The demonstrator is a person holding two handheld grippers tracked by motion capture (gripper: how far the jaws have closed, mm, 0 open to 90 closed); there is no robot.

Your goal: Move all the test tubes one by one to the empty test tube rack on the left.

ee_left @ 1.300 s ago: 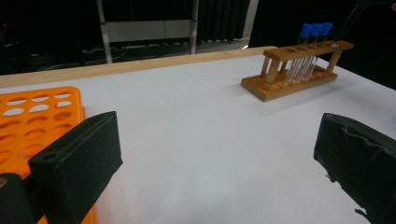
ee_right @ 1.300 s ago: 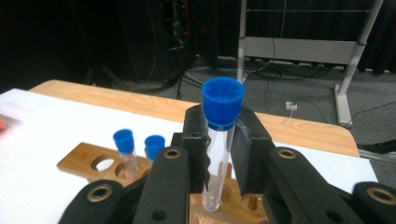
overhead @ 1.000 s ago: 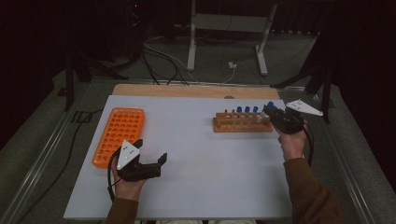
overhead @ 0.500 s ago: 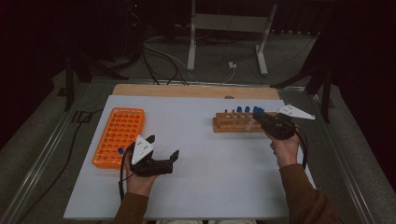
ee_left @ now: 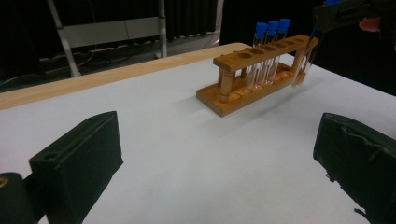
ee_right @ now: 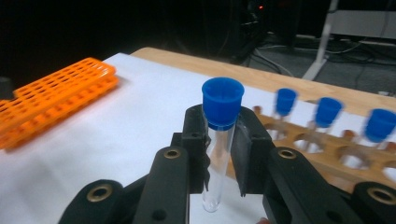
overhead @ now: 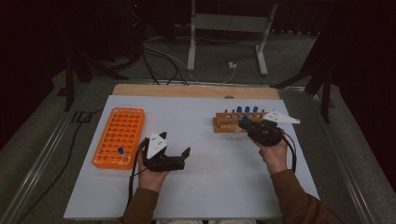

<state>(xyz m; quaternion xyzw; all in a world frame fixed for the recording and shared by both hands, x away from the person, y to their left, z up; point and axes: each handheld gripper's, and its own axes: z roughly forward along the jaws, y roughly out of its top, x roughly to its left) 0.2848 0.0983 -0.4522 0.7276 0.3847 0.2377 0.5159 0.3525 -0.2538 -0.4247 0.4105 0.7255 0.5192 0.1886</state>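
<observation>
Tube (ee_right: 219, 135) in right tongs (ee_right: 219, 149), wooden rack (ee_right: 327, 144) just behind

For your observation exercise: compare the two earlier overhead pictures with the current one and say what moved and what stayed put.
The right gripper, shut on a blue-capped tube, moved left along the front of the wooden rack, away from its right end. The left gripper, open, slid right, away from the orange rack. Both racks, the three tubes in the wooden one and the one cap in the orange rack kept their places.
</observation>
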